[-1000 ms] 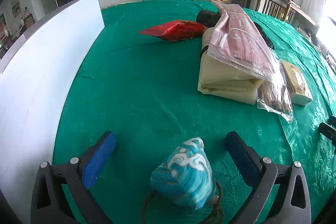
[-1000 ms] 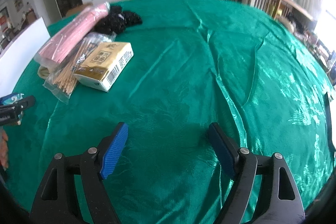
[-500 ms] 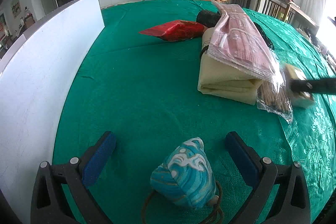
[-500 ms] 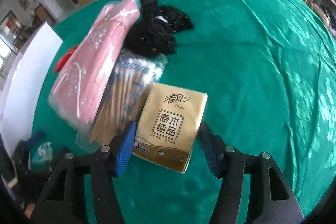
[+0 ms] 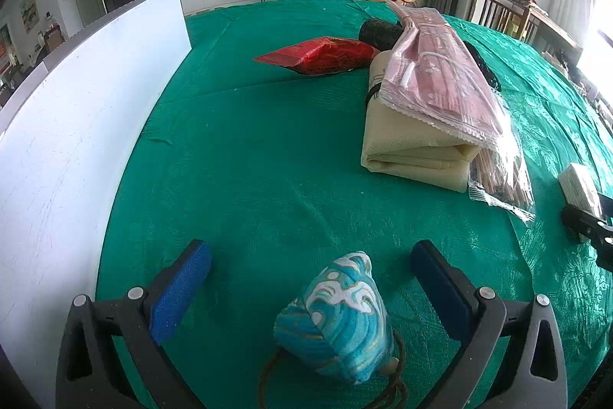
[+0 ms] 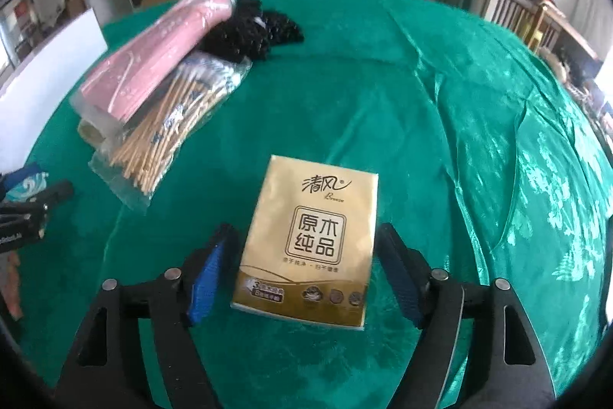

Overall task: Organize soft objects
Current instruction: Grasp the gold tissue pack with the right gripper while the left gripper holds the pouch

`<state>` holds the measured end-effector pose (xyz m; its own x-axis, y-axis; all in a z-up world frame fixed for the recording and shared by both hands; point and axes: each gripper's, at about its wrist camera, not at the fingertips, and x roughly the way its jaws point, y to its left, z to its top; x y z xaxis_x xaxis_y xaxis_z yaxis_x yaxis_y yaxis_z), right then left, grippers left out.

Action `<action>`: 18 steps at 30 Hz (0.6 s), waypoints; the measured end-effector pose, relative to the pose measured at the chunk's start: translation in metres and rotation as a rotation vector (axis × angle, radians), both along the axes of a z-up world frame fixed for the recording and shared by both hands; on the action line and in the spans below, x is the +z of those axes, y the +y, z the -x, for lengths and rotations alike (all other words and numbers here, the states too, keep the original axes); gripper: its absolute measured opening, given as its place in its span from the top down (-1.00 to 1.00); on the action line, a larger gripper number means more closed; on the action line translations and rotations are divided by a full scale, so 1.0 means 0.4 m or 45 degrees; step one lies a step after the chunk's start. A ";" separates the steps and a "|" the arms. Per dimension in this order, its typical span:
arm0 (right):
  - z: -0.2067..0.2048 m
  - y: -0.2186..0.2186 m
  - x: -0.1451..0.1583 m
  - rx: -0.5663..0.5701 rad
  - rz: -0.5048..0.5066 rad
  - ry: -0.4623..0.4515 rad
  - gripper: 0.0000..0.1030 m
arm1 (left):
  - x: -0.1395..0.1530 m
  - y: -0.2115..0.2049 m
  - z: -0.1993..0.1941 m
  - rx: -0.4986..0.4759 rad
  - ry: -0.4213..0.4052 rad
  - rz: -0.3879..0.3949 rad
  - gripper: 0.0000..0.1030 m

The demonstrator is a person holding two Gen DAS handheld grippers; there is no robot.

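A gold tissue pack [image 6: 314, 236] lies flat on the green tablecloth [image 6: 440, 140] between the fingers of my right gripper [image 6: 306, 232]. Its jaws are opening, with a gap on each side of the pack. In the left wrist view the pack [image 5: 578, 186] shows at the right edge beside that gripper [image 5: 586, 221]. My left gripper [image 5: 310, 253] stands open around a teal wave-patterned pouch [image 5: 337, 317] with a brown cord, and its pads are clear of the pouch.
A pile lies mid-table: a pink packaged item [image 5: 436, 79] on a folded cream cloth [image 5: 413, 148], a bag of cotton swabs [image 6: 172, 117] and a black knitted thing [image 6: 253, 29]. A red packet [image 5: 322, 56] lies farther back. A white board [image 5: 76, 102] lines the left side.
The right gripper closed around the tissue pack, drew it away from the swab bag and the pile, then widened its jaws. The left gripper and pouch have not moved.
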<state>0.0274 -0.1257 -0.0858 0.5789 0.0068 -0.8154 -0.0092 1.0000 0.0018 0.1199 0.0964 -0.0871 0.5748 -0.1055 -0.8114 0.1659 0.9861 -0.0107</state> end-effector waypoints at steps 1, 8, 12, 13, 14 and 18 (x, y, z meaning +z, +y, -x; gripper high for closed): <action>0.003 -0.003 0.004 -0.004 -0.002 -0.018 -0.52 | 0.000 0.000 0.000 0.000 0.000 0.000 -1.00; 0.012 -0.004 0.005 0.013 -0.007 -0.055 -0.58 | 0.000 0.000 0.000 0.001 0.000 0.000 -1.00; 0.009 -0.007 0.010 0.017 -0.012 -0.055 -0.59 | 0.000 0.000 0.000 0.001 0.000 0.000 -1.00; 0.009 -0.007 0.010 0.017 -0.012 -0.055 -0.59 | 0.000 -0.001 0.000 0.001 0.000 0.000 -1.00; 0.009 -0.007 0.010 0.017 -0.012 -0.055 -0.60 | 0.000 0.000 0.000 0.001 0.000 0.000 -1.00; 0.013 -0.006 0.010 0.024 -0.009 -0.051 -0.60 | 0.002 -0.001 -0.001 -0.005 0.013 -0.006 -1.00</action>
<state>0.0224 -0.1280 -0.0819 0.6107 0.0234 -0.7915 -0.0281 0.9996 0.0079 0.1202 0.0960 -0.0865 0.5658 -0.1038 -0.8180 0.1699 0.9854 -0.0075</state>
